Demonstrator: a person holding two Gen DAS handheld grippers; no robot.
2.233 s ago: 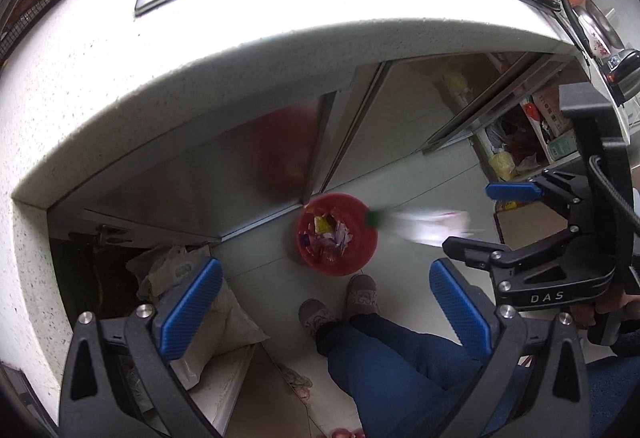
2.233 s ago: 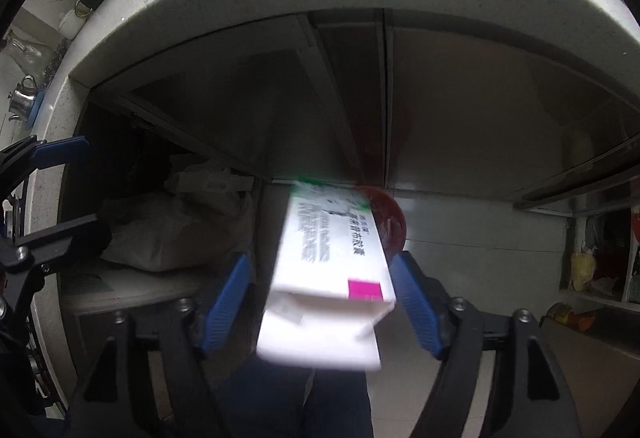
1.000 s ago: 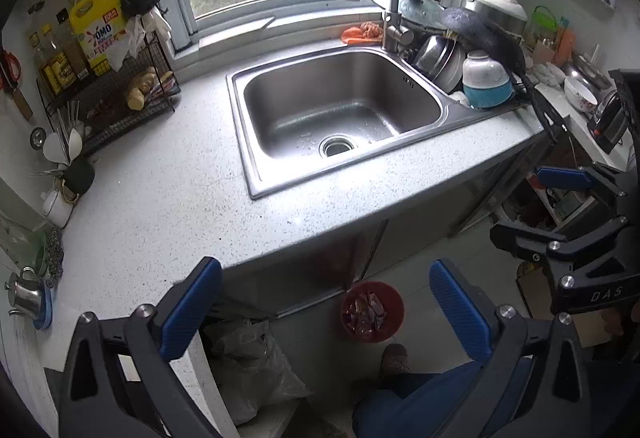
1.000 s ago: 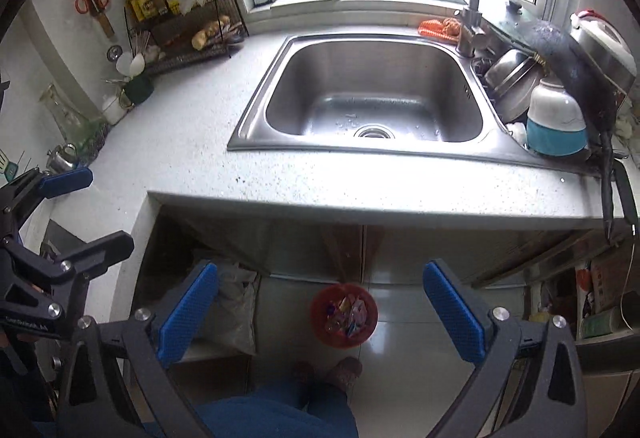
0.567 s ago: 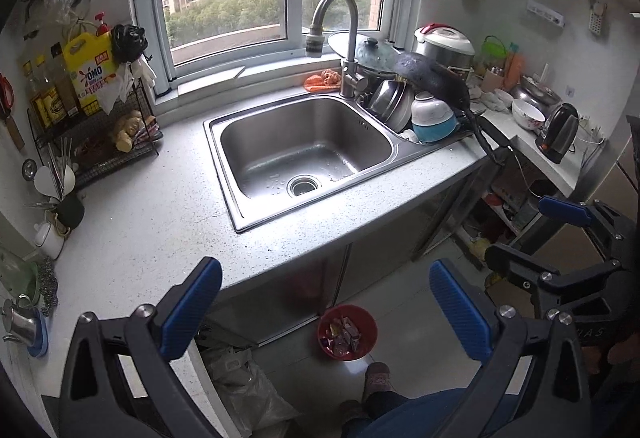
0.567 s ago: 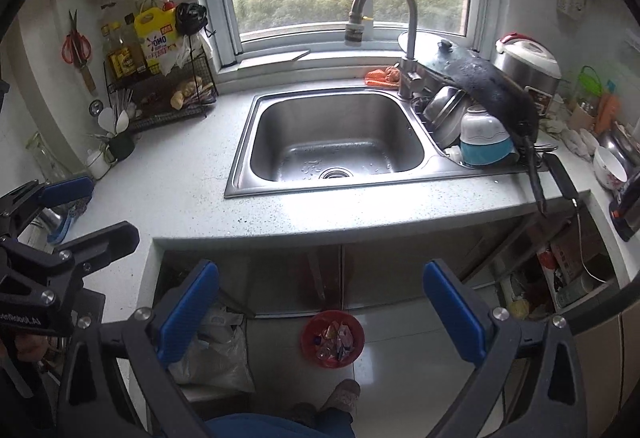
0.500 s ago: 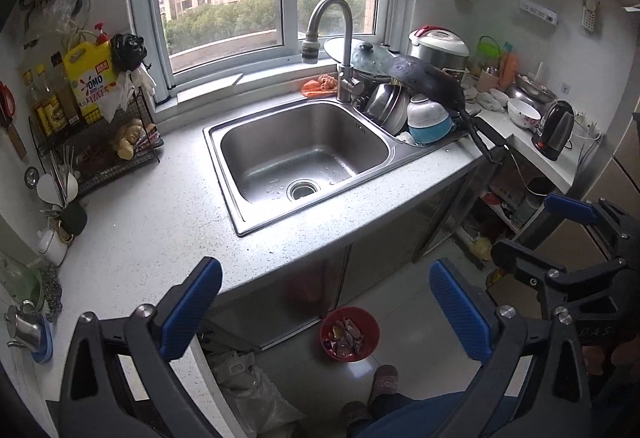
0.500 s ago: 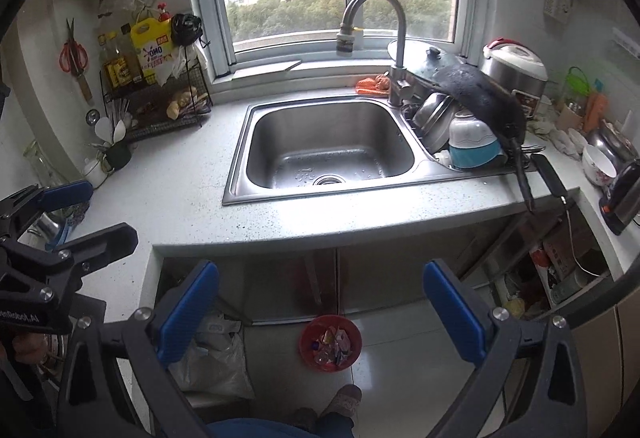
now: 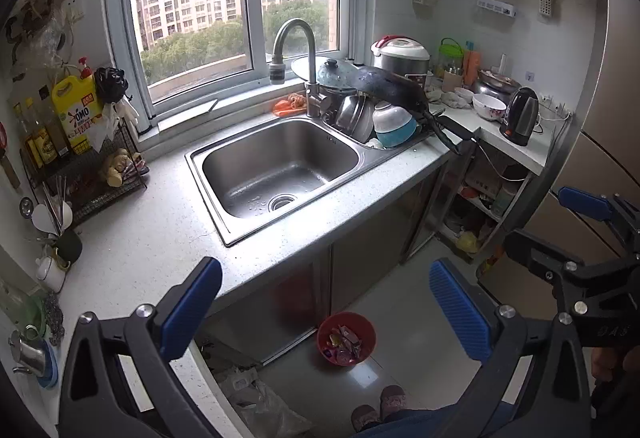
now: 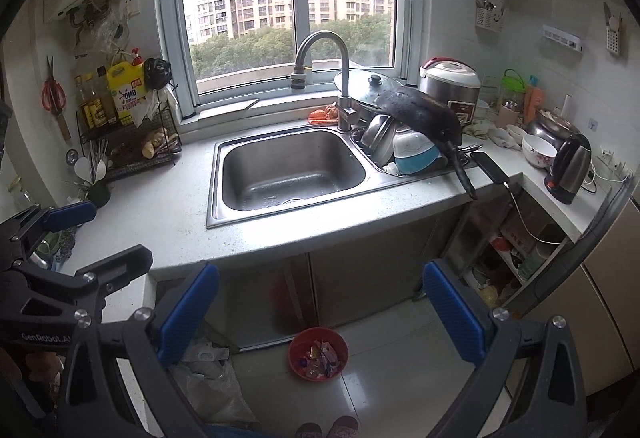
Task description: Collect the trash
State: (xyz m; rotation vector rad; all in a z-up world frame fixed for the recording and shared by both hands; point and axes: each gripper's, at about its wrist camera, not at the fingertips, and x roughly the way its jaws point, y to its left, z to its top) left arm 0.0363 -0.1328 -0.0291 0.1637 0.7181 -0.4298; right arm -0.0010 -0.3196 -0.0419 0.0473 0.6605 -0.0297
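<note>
Trash (image 9: pixel 343 343), a heap of crumpled wrappers, lay inside the red bin (image 9: pixel 346 337) on the tiled floor (image 10: pixel 400 370), directly in front of the steel cabinet doors (image 10: pixel 372 270) beneath the worktop (image 9: pixel 160 234). The stainless sink (image 9: pixel 276 166) was set into the worktop, with stacked dishes (image 9: pixel 384 118) at its right. The left tool (image 9: pixel 326 308) was spread wide, its blue pads gripping nothing. The right tool (image 10: pixel 320 312) was likewise fully spread and held nothing. Both were raised well above the bin. The person's slippers (image 9: pixel 378 410) stood near the bin.

Right gripper (image 10: pixel 320 312) jaws wide, empty; red bin (image 10: pixel 318 353) on floor below, holding what looks like wrappers.
</note>
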